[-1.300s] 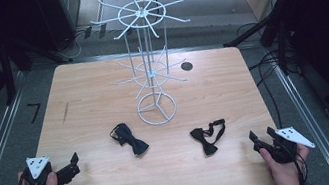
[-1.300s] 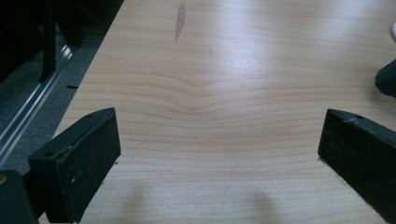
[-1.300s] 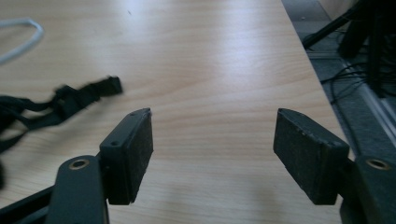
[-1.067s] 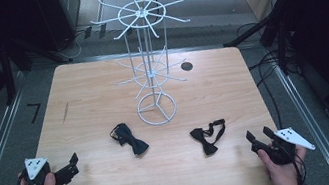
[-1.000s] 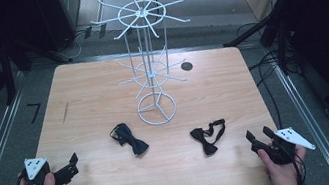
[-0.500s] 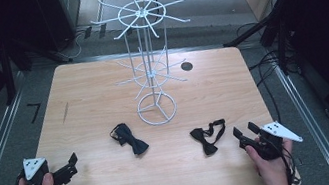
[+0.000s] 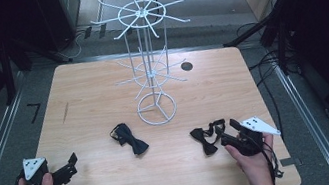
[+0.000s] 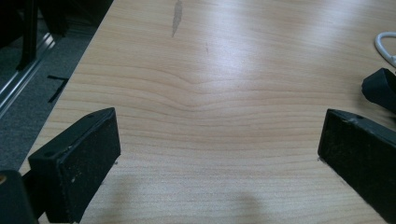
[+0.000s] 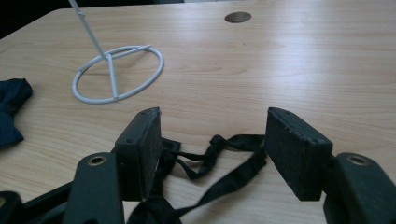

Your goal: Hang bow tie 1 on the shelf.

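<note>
Two black bow ties lie on the wooden table. One bow tie rests left of centre. The other bow tie lies to the right with its strap loose. My right gripper is open at this tie's right side. In the right gripper view its jaws straddle the strap without closing on it. My left gripper is open over bare wood near the front left corner, nothing between its jaws. The left tie's tip peeks in at that view's right edge.
A white wire display rack with radiating hooks stands mid-table on a ring base. A round cable hole sits behind it to the right. Metal rails and cables run along the floor on both sides of the table.
My right gripper has moved left and forward from the table's right edge up to the right bow tie, its jaws now around the strap. The left gripper has barely shifted.
</note>
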